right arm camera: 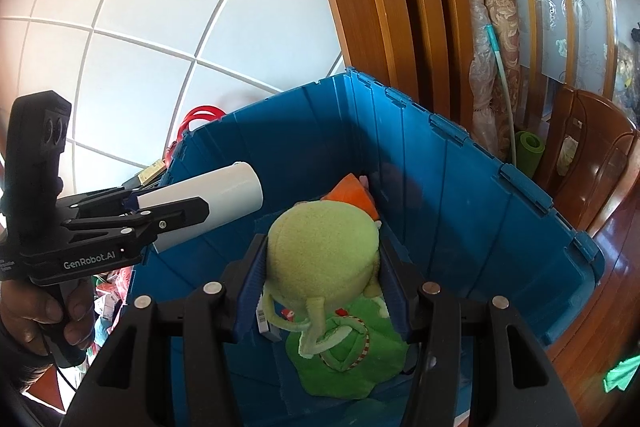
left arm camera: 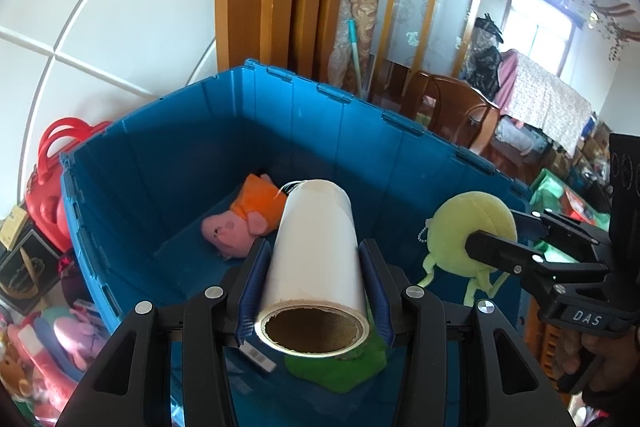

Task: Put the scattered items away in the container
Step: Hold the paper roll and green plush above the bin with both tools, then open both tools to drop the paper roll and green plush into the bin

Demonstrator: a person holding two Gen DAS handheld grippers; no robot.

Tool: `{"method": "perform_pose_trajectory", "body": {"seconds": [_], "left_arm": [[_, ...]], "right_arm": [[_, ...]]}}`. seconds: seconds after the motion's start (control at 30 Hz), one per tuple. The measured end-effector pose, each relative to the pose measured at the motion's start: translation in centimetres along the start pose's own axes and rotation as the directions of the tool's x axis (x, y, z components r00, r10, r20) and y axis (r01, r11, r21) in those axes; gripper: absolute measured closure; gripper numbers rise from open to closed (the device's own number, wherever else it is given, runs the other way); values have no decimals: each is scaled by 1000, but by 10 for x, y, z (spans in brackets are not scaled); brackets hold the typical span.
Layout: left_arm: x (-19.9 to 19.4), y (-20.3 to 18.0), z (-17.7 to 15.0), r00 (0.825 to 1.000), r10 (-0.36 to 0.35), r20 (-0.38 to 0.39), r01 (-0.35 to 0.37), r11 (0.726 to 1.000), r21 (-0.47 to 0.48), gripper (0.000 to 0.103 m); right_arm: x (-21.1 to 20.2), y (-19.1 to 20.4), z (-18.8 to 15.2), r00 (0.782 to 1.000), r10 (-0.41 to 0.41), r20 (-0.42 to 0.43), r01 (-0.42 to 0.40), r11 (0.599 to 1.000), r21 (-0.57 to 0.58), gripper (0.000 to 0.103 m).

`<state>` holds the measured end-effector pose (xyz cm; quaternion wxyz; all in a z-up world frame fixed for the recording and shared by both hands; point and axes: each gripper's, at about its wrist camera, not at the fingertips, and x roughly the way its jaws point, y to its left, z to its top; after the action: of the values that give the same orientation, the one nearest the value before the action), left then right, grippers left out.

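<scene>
White wall tiles [right arm camera: 160, 7] filled the upper left of both views, above a blue crate [left arm camera: 320, 131] spanning the centre. The left gripper [left arm camera: 314, 283], low in the left wrist frame, was clamped on a white roll [left arm camera: 316, 255] over the crate. The right gripper [right arm camera: 322, 267] squeezed a yellow-green plush ball [right arm camera: 324, 247] (limbs dangling) above it. A pink pig toy [left arm camera: 244, 219] and green plush [right arm camera: 360, 359] lay inside the crate.
</scene>
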<state>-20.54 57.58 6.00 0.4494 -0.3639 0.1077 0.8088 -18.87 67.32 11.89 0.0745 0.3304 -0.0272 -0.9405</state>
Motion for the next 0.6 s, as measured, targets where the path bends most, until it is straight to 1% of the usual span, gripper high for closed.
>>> {"method": "perform_pose_trajectory", "body": {"seconds": [0.23,0.27,0.3,0.33,0.37,0.4,0.43,0.5,0.6], "left_arm": [[0,1,1,1000,3,5,-3,1000,-7,58],[1,2,2,1000,4,4,-4,1000,-16,58],[0,3,2,1000,5,5,-5,1000,-26,57],[0,5,3,1000,7,8,-6,999,-34,50],[-1,6,4,1000,12,11,-11,999,-39,28],[-3,7,5,999,15,29,-13,999,-46,18],[-6,8,5,999,14,50,-11,999,-51,14],[-8,9,6,999,6,54,-3,998,-56,14],[-10,14,5,998,15,59,-11,997,-75,14]], "right_arm": [[3,0,2,1000,5,-8,-5,1000,-4,50],[4,1,2,1000,-4,-9,4,1000,-8,48],[4,1,3,1000,-13,-7,13,1000,-8,43],[4,1,3,1000,-17,-4,17,1000,-4,39],[3,0,3,1000,-26,6,26,1000,1,20],[2,-1,4,999,-38,20,38,999,5,1],[0,-1,5,999,-38,29,38,999,7,0],[0,-1,6,999,-38,27,38,999,2,0],[-1,-3,6,999,-34,28,34,999,5,0]]}}
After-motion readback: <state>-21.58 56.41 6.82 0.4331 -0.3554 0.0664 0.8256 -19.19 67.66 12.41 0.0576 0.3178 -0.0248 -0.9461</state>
